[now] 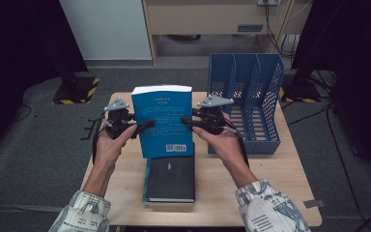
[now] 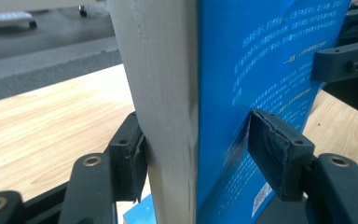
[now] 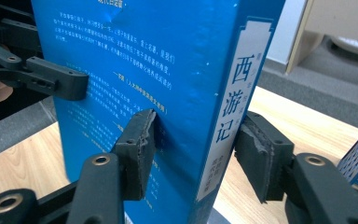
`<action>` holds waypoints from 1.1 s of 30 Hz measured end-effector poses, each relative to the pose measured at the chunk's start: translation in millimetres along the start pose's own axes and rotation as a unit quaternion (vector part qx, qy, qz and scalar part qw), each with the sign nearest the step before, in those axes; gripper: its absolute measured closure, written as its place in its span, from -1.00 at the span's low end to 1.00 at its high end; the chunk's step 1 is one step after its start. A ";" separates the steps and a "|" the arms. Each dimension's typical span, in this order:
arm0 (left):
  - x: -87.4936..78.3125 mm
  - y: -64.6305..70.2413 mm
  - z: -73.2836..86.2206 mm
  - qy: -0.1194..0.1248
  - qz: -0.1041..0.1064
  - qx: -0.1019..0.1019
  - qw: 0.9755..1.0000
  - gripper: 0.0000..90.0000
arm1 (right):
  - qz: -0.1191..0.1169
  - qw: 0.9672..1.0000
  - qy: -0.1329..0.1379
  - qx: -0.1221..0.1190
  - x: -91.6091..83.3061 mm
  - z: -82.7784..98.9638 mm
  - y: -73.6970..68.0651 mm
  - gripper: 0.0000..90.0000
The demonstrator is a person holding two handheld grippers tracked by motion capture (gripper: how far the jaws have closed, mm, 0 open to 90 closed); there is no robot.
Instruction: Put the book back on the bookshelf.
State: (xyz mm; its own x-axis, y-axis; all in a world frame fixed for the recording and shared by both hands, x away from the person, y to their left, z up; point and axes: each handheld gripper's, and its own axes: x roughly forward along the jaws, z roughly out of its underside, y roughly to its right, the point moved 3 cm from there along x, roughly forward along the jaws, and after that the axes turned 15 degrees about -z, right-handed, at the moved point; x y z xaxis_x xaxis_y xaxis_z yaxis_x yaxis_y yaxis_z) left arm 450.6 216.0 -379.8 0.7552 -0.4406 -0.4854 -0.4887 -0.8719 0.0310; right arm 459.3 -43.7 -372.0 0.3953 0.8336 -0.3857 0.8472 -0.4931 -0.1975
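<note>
A thick blue book (image 1: 163,121) stands upright above the middle of the wooden table (image 1: 270,183), back cover with barcode towards me. My left gripper (image 1: 142,126) clamps its left, page-edge side; my right gripper (image 1: 187,122) clamps its right, spine side. In the left gripper view one pad (image 2: 130,161) presses the white page block and the other pad (image 2: 275,144) dents the blue cover (image 2: 261,60). Seen from the right gripper, one pad (image 3: 137,149) bites into the cover (image 3: 144,56) and the far pad (image 3: 256,154) sits against the other face, beside the white spine label (image 3: 233,112).
A black book (image 1: 171,179) lies flat on the table just under the blue one, on top of another blue-edged book. A blue mesh file rack (image 1: 251,96) with several slots stands at the table's right rear. Black stands flank the table on the carpet.
</note>
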 end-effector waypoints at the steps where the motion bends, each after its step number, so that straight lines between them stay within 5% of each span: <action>1: -4.1 2.8 1.2 0.002 -0.001 0.007 1.000 -0.11 | 0.000 1.000 0.001 -0.004 -1.8 1.1 -2.4 0.08; 13: -33.2 26.4 22.4 0.050 0.000 0.033 0.998 -0.22 | 0.003 0.998 0.018 -0.055 -26.4 23.0 -42.1 0.08; 26: -36.3 26.8 28.1 0.065 0.005 0.032 0.997 -0.19 | -0.033 0.997 0.012 -0.069 -23.1 17.9 -36.9 -0.09; 33: -35.4 26.0 29.9 0.071 0.005 0.025 0.997 -0.22 | -0.058 0.995 0.001 -0.082 -6.9 5.4 -36.6 -0.47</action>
State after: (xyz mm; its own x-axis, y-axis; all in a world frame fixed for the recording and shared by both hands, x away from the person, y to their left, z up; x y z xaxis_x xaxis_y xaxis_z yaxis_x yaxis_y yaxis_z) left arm 398.0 215.3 -387.9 0.8025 -0.4781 -0.3570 -0.5150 -0.8571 -0.0097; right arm 423.6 -32.8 -367.0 0.2920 0.8829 -0.3678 0.9334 -0.3469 -0.0917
